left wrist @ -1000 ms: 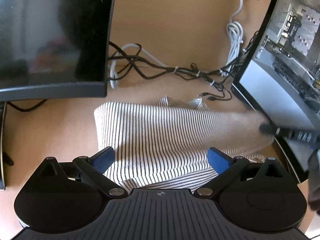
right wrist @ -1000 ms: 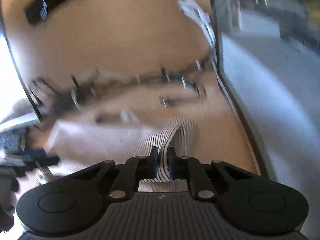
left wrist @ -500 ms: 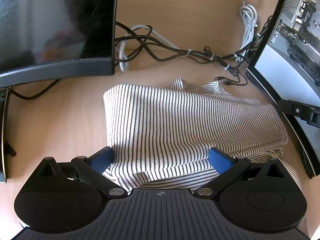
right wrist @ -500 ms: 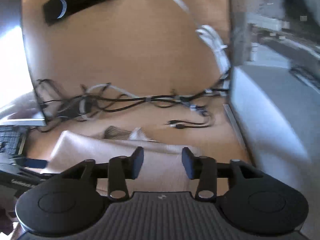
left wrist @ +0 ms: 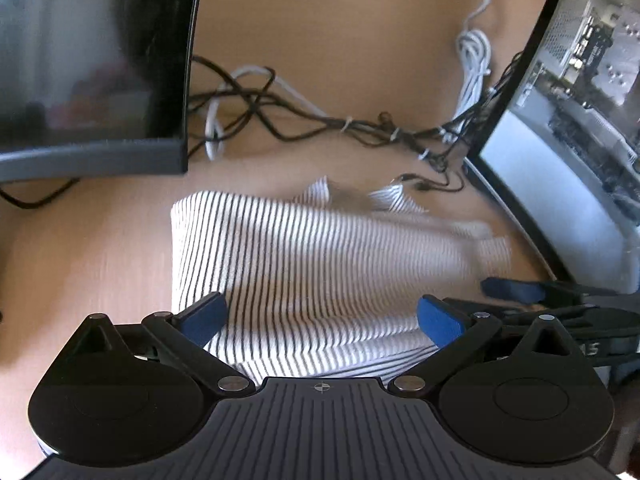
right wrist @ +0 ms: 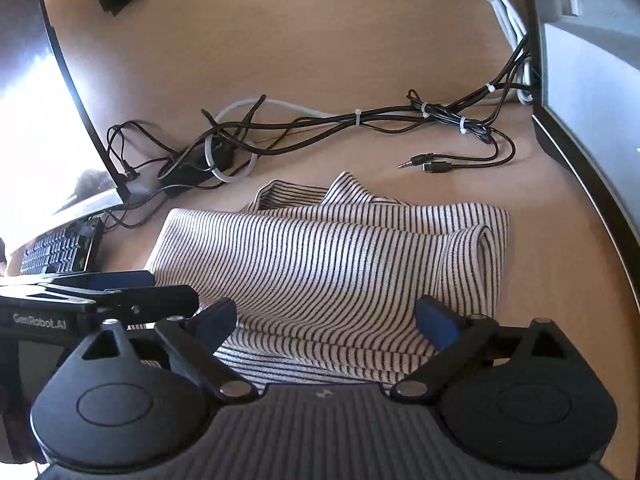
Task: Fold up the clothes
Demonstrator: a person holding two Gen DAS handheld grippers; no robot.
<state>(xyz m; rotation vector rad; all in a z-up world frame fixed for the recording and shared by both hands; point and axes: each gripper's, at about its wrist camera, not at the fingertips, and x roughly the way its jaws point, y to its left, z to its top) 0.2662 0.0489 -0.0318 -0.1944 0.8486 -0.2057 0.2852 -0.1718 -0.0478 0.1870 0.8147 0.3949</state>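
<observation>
A white garment with thin black stripes (left wrist: 316, 264) lies folded into a thick bundle on the wooden desk (left wrist: 340, 40); it also shows in the right wrist view (right wrist: 340, 264), its collar at the far side. My left gripper (left wrist: 320, 318) is open and empty over the bundle's near edge. My right gripper (right wrist: 326, 318) is open and empty over the same near edge. The right gripper shows at the right of the left wrist view (left wrist: 552, 304), the left gripper at the left of the right wrist view (right wrist: 100, 292).
A tangle of black and white cables (right wrist: 320, 128) lies on the desk (right wrist: 300, 40) behind the garment. A dark monitor (left wrist: 92, 60) stands at the left, a keyboard (right wrist: 52, 252) beside it. A computer case (left wrist: 580, 120) stands at the right.
My right gripper let go of the garment's edge, opened wide and pulled back to the near edge. The folded flap now lies flat. My left gripper stayed open.
</observation>
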